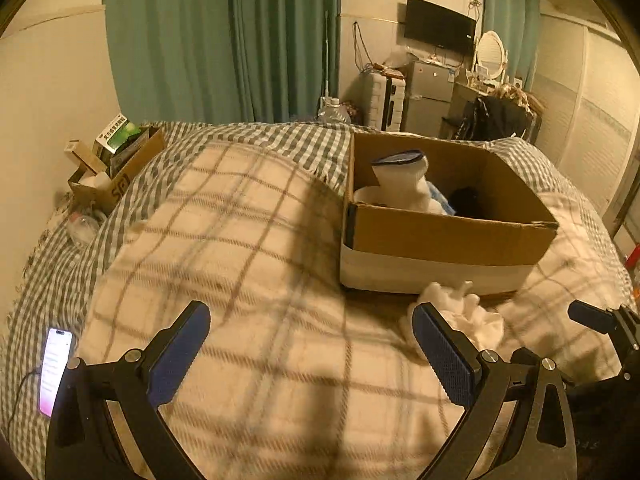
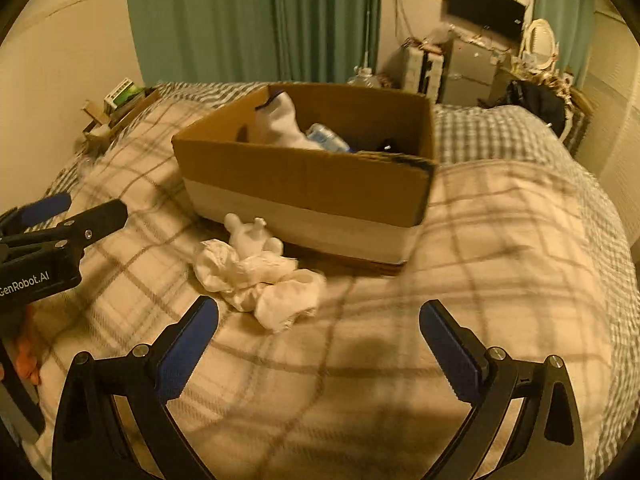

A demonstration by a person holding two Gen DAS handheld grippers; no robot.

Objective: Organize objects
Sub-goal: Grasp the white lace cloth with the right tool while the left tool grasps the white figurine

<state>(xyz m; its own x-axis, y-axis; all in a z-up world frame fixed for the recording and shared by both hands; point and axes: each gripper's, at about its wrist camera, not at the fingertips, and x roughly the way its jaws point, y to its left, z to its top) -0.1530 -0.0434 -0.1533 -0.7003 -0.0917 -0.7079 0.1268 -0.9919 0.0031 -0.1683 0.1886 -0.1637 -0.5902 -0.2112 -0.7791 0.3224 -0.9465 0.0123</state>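
Observation:
A brown cardboard box (image 1: 452, 236) (image 2: 308, 180) stands on the plaid blanket. Inside it are a white sock with a dark cuff (image 1: 402, 178) (image 2: 278, 122), a bluish item (image 2: 328, 140) and something dark (image 1: 466, 200). A crumpled pile of white socks (image 2: 260, 276) (image 1: 460, 314) lies on the blanket just in front of the box. My left gripper (image 1: 312, 332) is open and empty, with its right finger beside the pile. My right gripper (image 2: 318, 328) is open and empty, just short of the pile. The left gripper also shows in the right wrist view (image 2: 80, 210).
A lit phone (image 1: 56, 368) lies at the bed's left edge. A small carton of boxes (image 1: 116, 164) (image 2: 120, 108) sits at the far left corner. Green curtains, a TV, fridge and cluttered furniture stand beyond the bed.

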